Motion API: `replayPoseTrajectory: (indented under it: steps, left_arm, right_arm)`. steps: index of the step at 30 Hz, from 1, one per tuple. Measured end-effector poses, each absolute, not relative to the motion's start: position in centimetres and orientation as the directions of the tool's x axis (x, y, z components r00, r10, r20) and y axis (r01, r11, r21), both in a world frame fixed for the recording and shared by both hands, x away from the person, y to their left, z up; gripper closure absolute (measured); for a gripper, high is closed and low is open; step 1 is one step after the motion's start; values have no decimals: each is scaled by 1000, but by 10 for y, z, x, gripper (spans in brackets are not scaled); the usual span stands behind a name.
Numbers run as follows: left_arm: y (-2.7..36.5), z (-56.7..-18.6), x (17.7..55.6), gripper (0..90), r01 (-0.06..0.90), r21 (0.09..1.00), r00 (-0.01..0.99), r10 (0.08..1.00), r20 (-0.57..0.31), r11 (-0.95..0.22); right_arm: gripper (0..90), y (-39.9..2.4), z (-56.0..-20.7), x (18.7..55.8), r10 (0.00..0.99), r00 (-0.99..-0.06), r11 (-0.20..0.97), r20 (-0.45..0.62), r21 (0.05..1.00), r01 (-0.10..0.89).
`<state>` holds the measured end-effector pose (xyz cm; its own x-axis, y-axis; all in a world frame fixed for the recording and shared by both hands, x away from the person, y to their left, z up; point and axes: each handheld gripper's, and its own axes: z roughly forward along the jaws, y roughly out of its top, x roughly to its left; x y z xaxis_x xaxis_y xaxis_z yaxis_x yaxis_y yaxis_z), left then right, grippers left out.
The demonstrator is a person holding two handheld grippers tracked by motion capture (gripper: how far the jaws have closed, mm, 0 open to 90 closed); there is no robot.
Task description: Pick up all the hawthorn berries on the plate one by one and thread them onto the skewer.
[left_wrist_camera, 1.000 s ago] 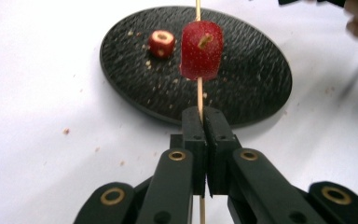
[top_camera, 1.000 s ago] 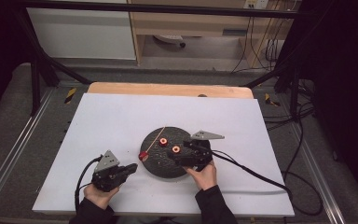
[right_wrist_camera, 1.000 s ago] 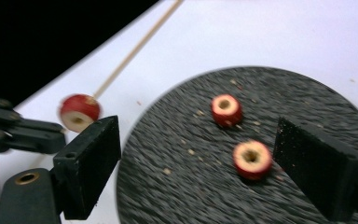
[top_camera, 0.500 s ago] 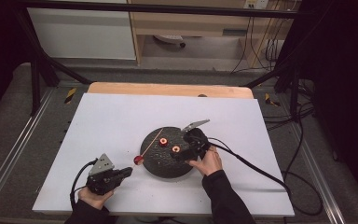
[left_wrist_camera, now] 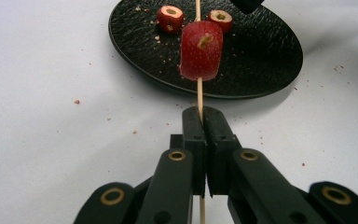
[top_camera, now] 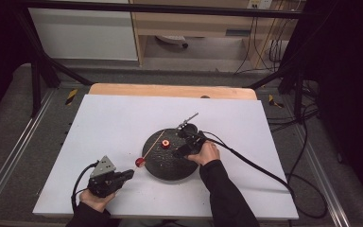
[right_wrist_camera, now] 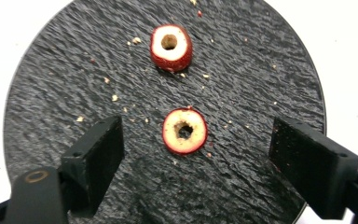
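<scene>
The left gripper (left_wrist_camera: 200, 116) is pinching a thin wooden skewer (left_wrist_camera: 199, 91) carrying one red fruit piece (left_wrist_camera: 201, 50), its far end cut off at the frame's top. The right gripper (right_wrist_camera: 191, 154), jaws spread and just narrowing, is hovering around a cored fruit ring (right_wrist_camera: 185, 131) lying untouched on the black plate (right_wrist_camera: 261, 70), whose lower edge is hiding behind the pads.

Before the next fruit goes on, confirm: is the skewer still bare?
No: one red fruit already sits on the skewer, which the left gripper clamps below it.
</scene>
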<state>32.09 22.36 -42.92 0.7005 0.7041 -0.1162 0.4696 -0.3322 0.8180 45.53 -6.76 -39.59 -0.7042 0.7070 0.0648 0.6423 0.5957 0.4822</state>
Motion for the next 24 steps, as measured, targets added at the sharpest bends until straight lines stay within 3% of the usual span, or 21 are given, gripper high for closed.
replayPoseTrajectory:
  steps: [13,24]
  left_arm:
    - [223,-430,321,880,470,817,703,701,-118,-334]
    - [222,-430,321,880,471,815,706,699,-118,-338]
  right_arm:
    - [380,-60,-406,470,716,-679,583,162,396,709]
    - [509,-58,-409,470,727,-662,566,184,386,728]
